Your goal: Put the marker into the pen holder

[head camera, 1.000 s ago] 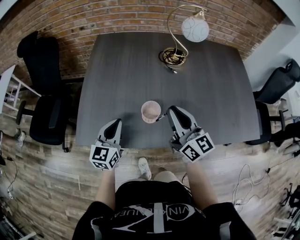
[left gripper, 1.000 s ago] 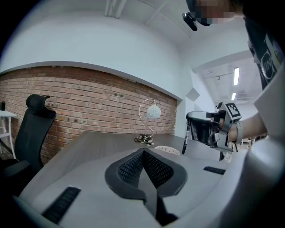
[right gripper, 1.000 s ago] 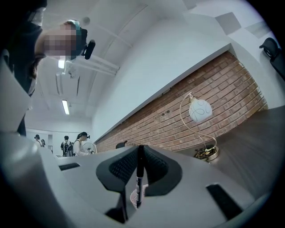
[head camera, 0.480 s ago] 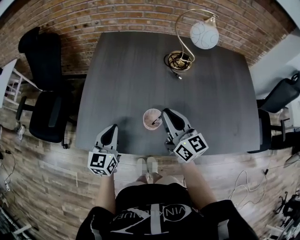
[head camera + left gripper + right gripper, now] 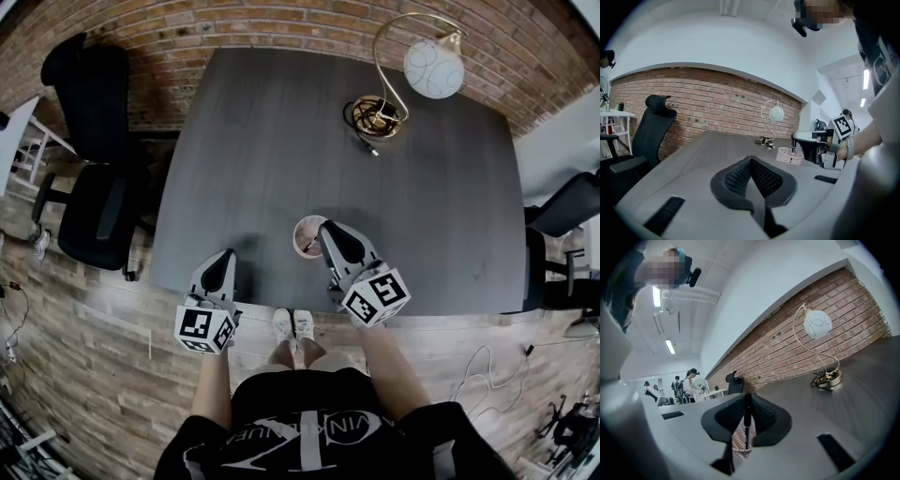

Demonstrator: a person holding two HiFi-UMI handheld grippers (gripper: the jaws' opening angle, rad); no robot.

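Note:
A pink mesh pen holder [image 5: 304, 231] stands near the front edge of the dark grey table [image 5: 281, 141]. My right gripper [image 5: 322, 238] hangs over its right rim, shut on a thin black marker [image 5: 747, 420]. The marker stands upright with its lower end down inside the mesh cup [image 5: 739, 439]. The left gripper view shows the marker [image 5: 793, 151] dipping into the holder [image 5: 789, 156] under the right gripper [image 5: 809, 139]. My left gripper [image 5: 223, 262] rests at the table's front left edge, shut [image 5: 753, 164] with nothing in it.
A curved brass lamp with a white globe [image 5: 434, 67] and its coiled cable at the base [image 5: 377, 116] stand at the table's far right. A black office chair [image 5: 94, 211] is left of the table and another [image 5: 567, 202] to the right. A brick wall runs behind.
My right gripper has carried the marker left, from beside the pen holder to over its rim, and the marker's tip now sits inside. The left gripper has hardly moved.

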